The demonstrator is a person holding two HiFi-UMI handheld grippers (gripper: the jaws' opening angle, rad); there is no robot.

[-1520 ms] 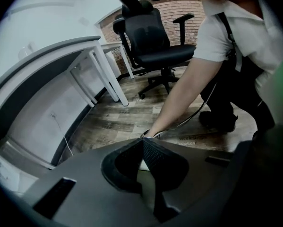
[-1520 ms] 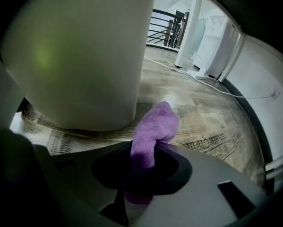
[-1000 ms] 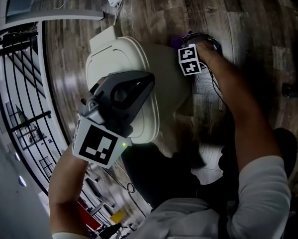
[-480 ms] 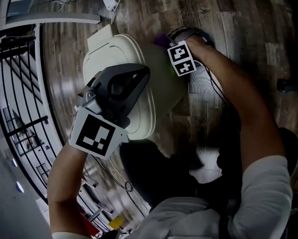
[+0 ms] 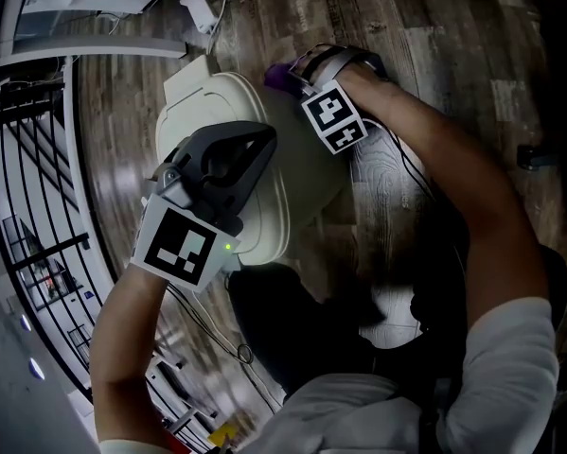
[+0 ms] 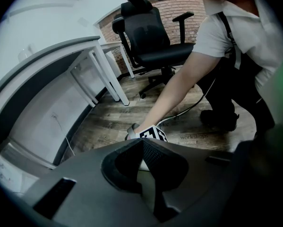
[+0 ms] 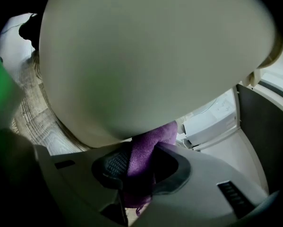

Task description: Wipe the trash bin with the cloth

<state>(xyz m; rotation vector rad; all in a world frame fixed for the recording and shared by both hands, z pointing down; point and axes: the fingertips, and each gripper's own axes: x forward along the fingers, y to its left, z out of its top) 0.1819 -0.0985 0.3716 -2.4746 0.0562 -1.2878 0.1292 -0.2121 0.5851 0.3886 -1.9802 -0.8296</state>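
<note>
Wood-plank floor [image 5: 434,36], black office chair [image 6: 153,41] and white desk [image 6: 61,51] out past the left claw [image 6: 143,148], brick wall [image 6: 179,7] behind them.

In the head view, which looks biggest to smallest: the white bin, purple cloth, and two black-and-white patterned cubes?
1. white bin
2. left cube
3. right cube
4. purple cloth, of which only a corner shows

The left cube sits nearer the camera, so the two may really match.
</note>
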